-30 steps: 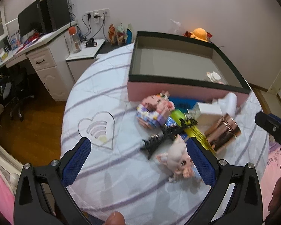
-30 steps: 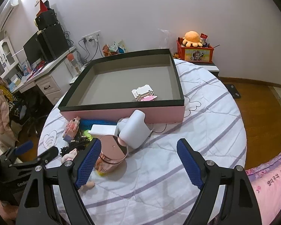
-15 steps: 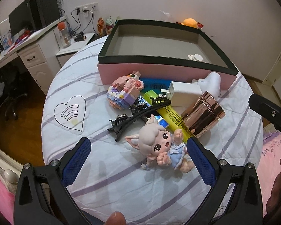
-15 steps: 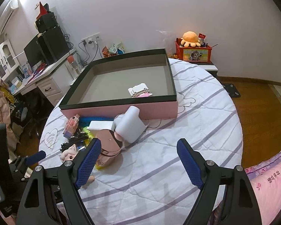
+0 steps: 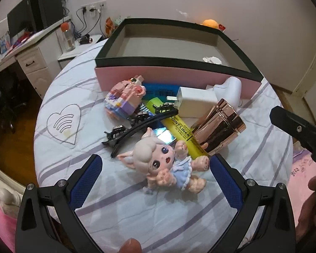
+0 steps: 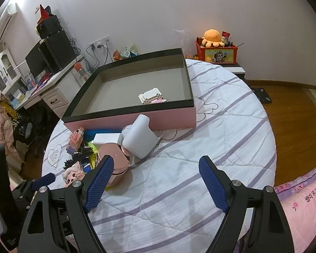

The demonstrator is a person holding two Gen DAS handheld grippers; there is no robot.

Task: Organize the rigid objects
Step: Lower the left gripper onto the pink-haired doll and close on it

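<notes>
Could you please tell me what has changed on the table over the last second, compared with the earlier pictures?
The left gripper has moved in toward the doll figurine, which now lies between its open fingers, not yet gripped. The right gripper has edged slightly closer to the pile, open and empty. Nothing was picked up or released. The rose-gold cup, hair clip and pink box stayed where they were.

I count one doll (image 5: 165, 165), one highlighter (image 5: 179, 128), two hair clips (image 5: 137, 126), one copper tumbler (image 5: 218, 127), one box (image 5: 174, 80).
</notes>
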